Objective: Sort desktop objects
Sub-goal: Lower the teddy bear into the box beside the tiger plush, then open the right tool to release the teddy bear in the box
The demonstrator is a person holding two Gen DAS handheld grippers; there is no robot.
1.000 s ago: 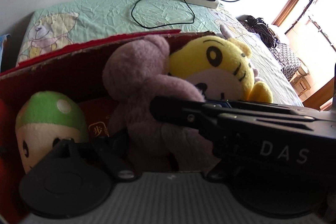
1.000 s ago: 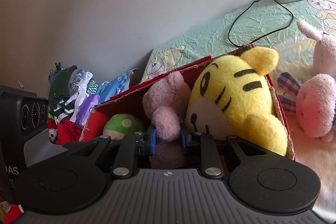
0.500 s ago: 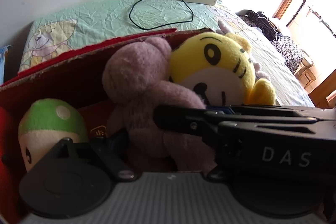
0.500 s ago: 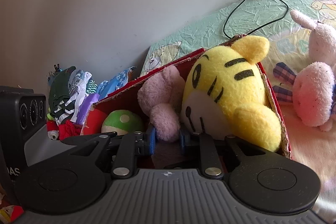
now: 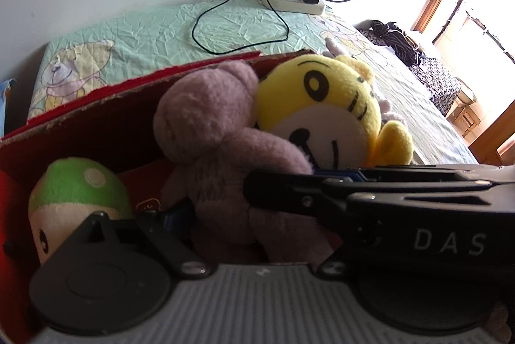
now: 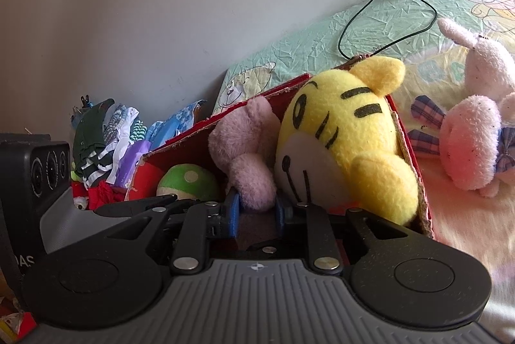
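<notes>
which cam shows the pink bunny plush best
The right wrist view. There the pink bunny plush lies whole and unblocked on the bed, just outside the red box. The left wrist view shows only a pale ear tip and a bit of fur poking out behind the yellow tiger plush.

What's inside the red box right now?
Red box: yellow tiger plush, purple bear plush, green mushroom plush, a red packet. The bottom is covered.

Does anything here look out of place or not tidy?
Yes. The pink rabbit plush lies on the bed sheet, outside the red box that holds the other plush toys. The yellow tiger also bulges over the box's rim.
</notes>
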